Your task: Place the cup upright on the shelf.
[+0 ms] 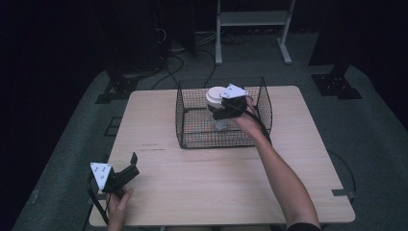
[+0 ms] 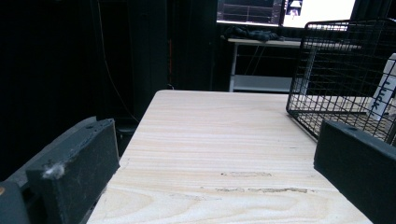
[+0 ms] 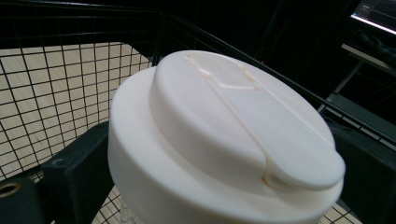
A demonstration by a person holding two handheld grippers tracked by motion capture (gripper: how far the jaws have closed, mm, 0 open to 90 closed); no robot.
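Note:
A clear container with a broad white flip lid (image 1: 216, 94) stands upright inside a black wire basket (image 1: 191, 143) at the back middle of the table. My right gripper (image 1: 223, 110) reaches over the basket's near right side and is shut on the container just under its lid. In the right gripper view the lid (image 3: 224, 135) sits between the two black jaws, with basket mesh (image 3: 46, 84) behind it. My left gripper (image 1: 134, 165) is held low over the table's front left corner, open and holding nothing. Its jaws stand wide apart in the left gripper view (image 2: 219, 140), pointing toward the basket (image 2: 327, 60).
The light wooden table (image 1: 216, 192) has bare board between the basket and its front edge. A dark smudge (image 2: 247, 175) marks the wood ahead of the left gripper. Behind the table stand a white metal frame (image 1: 252, 19), dark stands and floor cables.

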